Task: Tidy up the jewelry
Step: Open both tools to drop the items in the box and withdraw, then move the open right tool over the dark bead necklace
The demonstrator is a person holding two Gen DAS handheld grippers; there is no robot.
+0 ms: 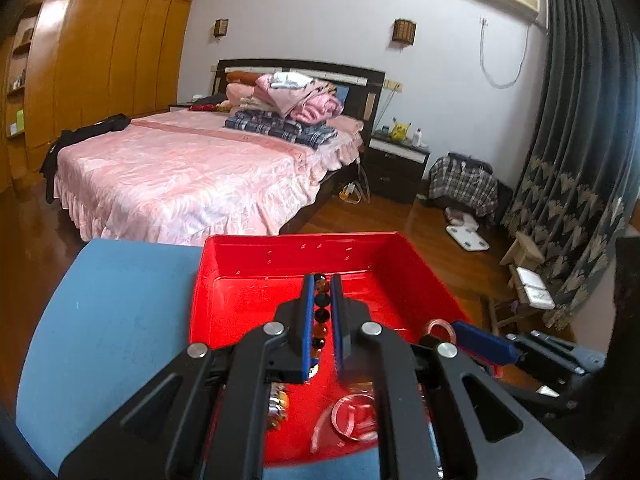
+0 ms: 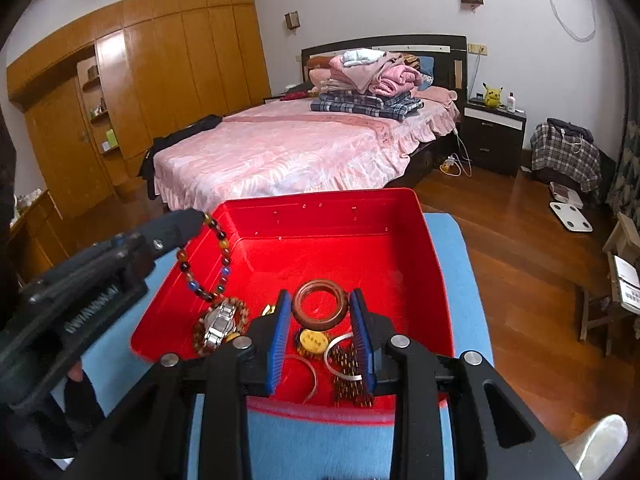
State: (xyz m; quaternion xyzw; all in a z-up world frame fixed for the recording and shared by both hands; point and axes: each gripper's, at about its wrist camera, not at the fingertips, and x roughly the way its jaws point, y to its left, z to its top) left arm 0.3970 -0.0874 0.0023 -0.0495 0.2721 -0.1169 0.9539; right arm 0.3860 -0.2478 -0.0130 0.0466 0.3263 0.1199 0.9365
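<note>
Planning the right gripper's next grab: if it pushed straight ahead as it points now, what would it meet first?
Probably the brown ring, lying between the open right gripper fingers; beyond it, the red tray floor. Depth is uncertain.

Multicoloured bead bracelet (image 2: 208,264) dangling over red tray's (image 2: 400,240) left rim — brown bangle (image 2: 319,304), watch (image 2: 218,326) inside

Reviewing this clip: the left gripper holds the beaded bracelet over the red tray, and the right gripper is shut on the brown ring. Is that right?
Not quite. The left gripper does hold the beaded bracelet over the red tray, but the right gripper is open: its jaws stand apart on either side of the brown ring, as the right wrist view shows.
</note>
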